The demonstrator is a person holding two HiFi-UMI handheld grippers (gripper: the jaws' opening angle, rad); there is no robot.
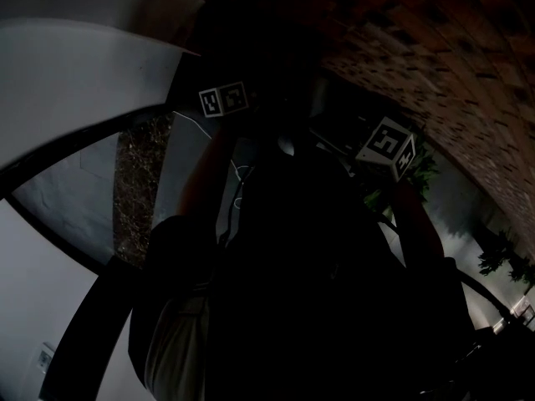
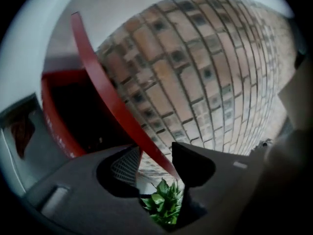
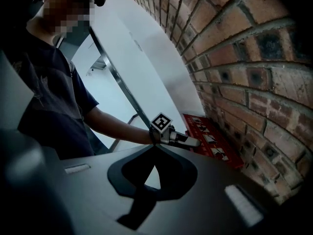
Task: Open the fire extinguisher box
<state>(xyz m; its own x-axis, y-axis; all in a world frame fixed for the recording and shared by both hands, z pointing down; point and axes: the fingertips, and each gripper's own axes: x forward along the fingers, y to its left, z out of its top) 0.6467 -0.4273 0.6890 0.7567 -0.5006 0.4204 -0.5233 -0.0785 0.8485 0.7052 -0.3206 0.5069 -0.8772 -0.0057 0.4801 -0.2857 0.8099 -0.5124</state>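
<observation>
The red fire extinguisher box (image 2: pixel 51 111) hangs on a brick wall (image 2: pixel 205 72), its inside dark. Its red door (image 2: pixel 105 87) stands out from the box, edge-on in the left gripper view. The door's thin edge runs down between the jaws of my left gripper (image 2: pixel 156 168), close against the right finger (image 2: pixel 193 163). A gap shows beside the meshed left pad (image 2: pixel 124 164), so the jaws are open. In the right gripper view the left gripper (image 3: pixel 191 142) reaches the door's face (image 3: pixel 215 141). My right gripper (image 3: pixel 155 148) is held back from the box, tips together, holding nothing.
A green potted plant (image 2: pixel 164 202) stands below the left gripper. The head view is very dark; only the two marker cubes (image 1: pixel 224 100) (image 1: pixel 386 147) stand out. The person's arm (image 3: pixel 112 126) and a white wall with a dark-framed panel (image 3: pixel 127 82) lie left of the box.
</observation>
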